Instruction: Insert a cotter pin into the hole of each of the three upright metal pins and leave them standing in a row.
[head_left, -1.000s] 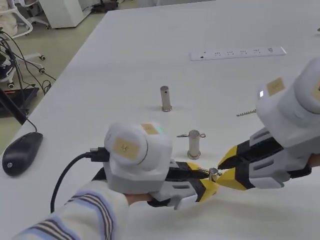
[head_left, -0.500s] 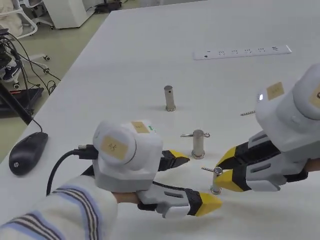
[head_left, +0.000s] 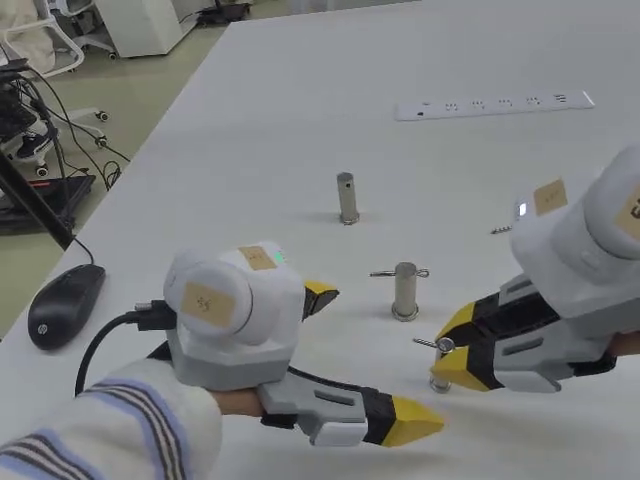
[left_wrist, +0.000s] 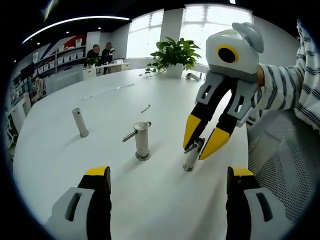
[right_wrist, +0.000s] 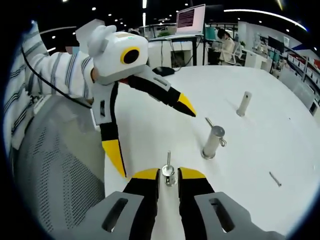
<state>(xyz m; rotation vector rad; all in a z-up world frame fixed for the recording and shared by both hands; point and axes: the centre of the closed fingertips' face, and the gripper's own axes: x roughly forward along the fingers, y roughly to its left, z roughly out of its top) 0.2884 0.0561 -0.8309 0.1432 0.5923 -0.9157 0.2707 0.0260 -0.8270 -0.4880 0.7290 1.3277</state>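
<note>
Pinching near pin (left_wrist: 191, 157), cottered, upright in my right tongs (head_left: 442, 358), narrow. Left tongs (head_left: 390, 358) wide, holding nothing. Far pin (head_left: 347, 197) bare. Loose cotter (head_left: 500, 229) lies flat toward worktop (head_left: 250, 120) right edge, nearer right tongs.

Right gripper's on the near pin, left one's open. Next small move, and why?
Probably open the right gripper and ease off: the near metal pin it clamps stands upright with a cotter pin through its hole. The far metal pin has an empty hole, and a loose cotter pin lies on the table.
</note>
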